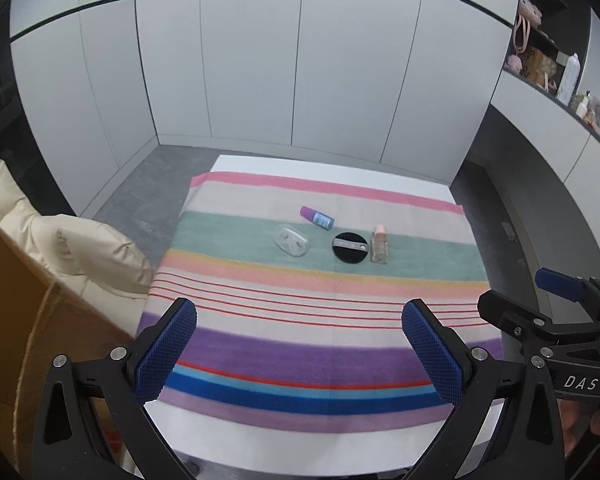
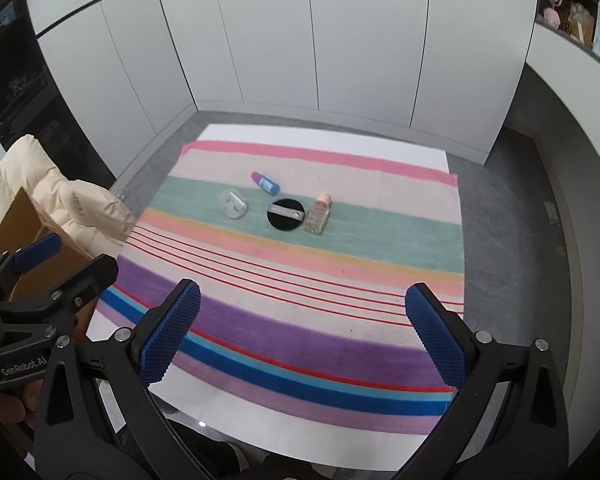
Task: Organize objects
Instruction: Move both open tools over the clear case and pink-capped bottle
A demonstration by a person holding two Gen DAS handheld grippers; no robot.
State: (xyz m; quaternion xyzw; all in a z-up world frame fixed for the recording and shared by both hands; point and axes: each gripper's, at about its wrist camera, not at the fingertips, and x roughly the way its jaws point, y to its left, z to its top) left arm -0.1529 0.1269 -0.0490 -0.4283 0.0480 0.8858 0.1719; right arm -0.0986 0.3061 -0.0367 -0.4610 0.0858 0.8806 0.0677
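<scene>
Both tools stand wide open and empty: the left tool (image 1: 300, 354) and the right tool (image 2: 302, 334) at lower frame. At mid-frame on the striped cloth-covered bench (image 1: 260, 344) lie a clear oval case (image 1: 291, 241), purple-capped blue tube (image 1: 317, 217), round black puff (image 1: 350, 247) and what looks like a peach-capped glass bottle (image 1: 380, 245).

Four small items on a cloth (image 1: 320, 320) spread over the desk (image 1: 300, 448).
A dish (image 1: 291, 241) lies left, a tube (image 1: 317, 218) behind it, a puff (image 1: 350, 247) right, a bottle (image 1: 380, 245) just beside.
</scene>
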